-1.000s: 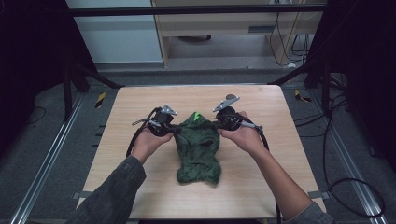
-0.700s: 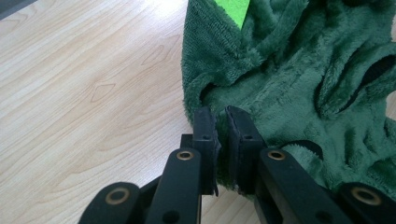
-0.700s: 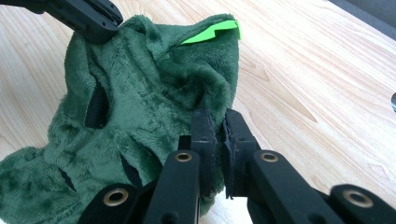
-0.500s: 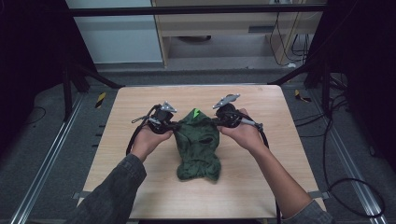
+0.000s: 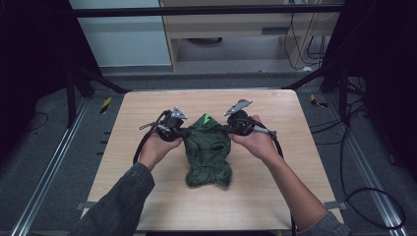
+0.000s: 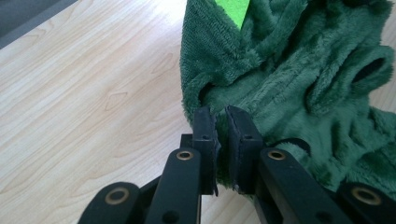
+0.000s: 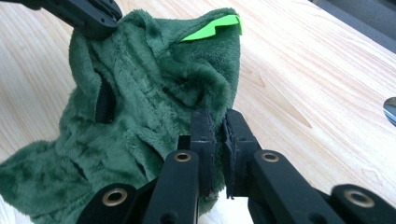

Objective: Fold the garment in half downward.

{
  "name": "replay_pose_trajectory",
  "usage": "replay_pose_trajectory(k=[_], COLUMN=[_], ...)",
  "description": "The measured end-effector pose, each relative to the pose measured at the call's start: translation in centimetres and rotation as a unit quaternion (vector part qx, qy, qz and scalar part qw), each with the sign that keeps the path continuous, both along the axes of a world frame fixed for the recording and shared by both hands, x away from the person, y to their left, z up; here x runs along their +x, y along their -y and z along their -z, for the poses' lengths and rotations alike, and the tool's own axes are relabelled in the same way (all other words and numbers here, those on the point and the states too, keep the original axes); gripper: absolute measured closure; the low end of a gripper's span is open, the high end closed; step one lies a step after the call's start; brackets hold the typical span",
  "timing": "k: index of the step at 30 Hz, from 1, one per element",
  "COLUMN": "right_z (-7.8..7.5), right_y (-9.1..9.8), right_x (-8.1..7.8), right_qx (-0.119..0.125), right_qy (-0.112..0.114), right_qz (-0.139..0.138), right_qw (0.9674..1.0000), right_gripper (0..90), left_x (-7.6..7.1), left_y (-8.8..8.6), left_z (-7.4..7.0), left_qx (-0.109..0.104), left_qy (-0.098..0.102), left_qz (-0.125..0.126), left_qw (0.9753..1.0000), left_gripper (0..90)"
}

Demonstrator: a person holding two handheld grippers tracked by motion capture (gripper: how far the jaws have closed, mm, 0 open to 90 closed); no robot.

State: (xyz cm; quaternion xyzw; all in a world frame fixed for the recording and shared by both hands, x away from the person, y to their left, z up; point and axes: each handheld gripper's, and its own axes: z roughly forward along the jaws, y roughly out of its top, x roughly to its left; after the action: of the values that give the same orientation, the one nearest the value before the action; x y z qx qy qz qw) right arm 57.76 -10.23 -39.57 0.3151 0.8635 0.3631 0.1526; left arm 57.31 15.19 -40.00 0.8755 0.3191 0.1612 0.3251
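Green fleece garment [image 5: 208, 150] is seen mid-table [image 5: 275, 196] in the high view, stretched between left gripper [image 5: 183, 132] and right gripper [image 5: 227, 129]. Left gripper view: jaws are clamped on a plush edge [image 6: 222, 126]; a sleeve hole is shown. Right gripper view: jaws are pinched on fleece [image 7: 217, 128]; a bright green tag [image 7: 212, 27] is seen.
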Motion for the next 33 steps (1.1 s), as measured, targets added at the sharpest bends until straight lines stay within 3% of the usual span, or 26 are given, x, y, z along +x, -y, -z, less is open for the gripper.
replay_pose_trajectory(k=[13,24,33], right_z=[1.6,2.5,3.0], right_y=[0.3,0.4,0.6], right_x=[-2.7,-4.7,-5.9], right_qx=[-0.007,-0.002,-0.003], right_qy=[0.015,0.021,0.026], right_qz=[-0.018,-0.029,-0.036], right_qw=[0.9997,0.9994,0.9990], right_gripper=[83.8,83.6,83.1], left_x=[-2.5,-4.3,-5.4], left_y=[-0.2,-1.1,-0.8], left_z=[0.9,1.8,2.0], left_qx=[-0.004,-0.032,-0.034], left_qy=[-0.003,-0.007,-0.001], left_qz=[0.020,0.023,0.026], left_qw=[0.9998,0.9992,0.9991], left_gripper=[82.5,82.2,81.1])
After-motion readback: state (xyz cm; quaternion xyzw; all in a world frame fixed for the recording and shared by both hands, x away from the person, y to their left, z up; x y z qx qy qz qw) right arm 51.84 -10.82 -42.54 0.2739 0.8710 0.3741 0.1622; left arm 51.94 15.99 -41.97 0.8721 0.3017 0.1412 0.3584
